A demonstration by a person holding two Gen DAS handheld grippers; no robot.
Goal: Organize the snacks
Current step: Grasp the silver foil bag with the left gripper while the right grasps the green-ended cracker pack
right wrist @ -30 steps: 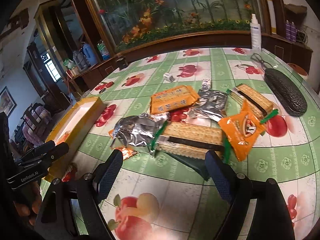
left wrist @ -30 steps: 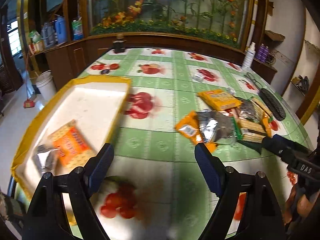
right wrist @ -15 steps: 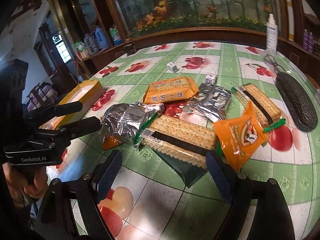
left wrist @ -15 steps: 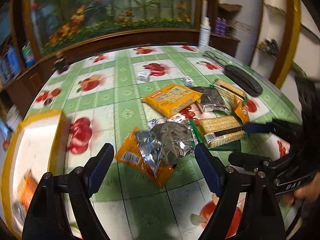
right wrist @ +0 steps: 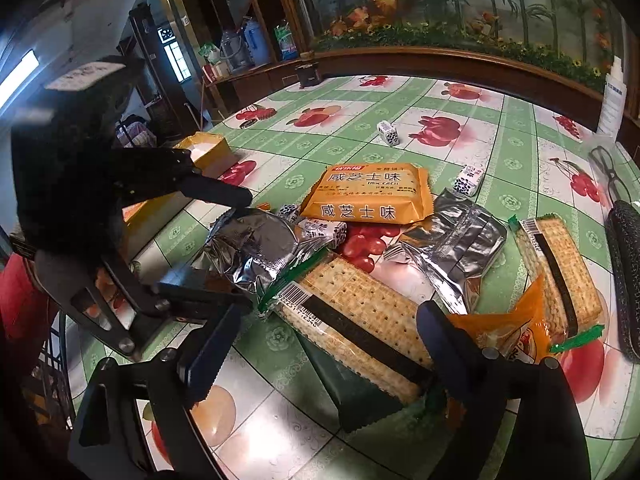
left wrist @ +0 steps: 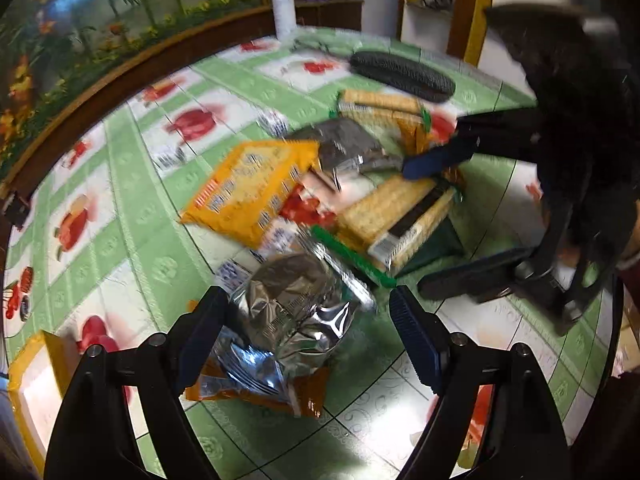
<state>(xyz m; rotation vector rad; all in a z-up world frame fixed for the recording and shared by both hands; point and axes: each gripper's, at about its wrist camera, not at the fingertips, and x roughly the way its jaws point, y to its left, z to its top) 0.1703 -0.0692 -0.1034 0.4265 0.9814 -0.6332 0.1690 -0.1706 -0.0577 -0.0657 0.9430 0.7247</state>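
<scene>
A crinkled silver foil snack bag (left wrist: 296,312) lies atop an orange packet, just beside the long cracker pack (right wrist: 356,316). The left gripper (left wrist: 304,336) straddles the bag, jaws wide apart; the right gripper (right wrist: 320,344), just opening, straddles the crackers, gripping nothing.

Table (right wrist: 516,148): green-and-white checked cloth printed with fruit.
Centre: yellow biscuit packet (right wrist: 370,196).
4 o'clock of it: silver foil bag (right wrist: 452,244), then cracker sleeve (right wrist: 556,264) at 3 o'clock.
8 o'clock: second foil bag (right wrist: 256,248).
6 o'clock: long cracker pack (right wrist: 352,316).
10 o'clock edge: yellow tray (right wrist: 208,148).
Right edge: black case (right wrist: 626,264).
</scene>
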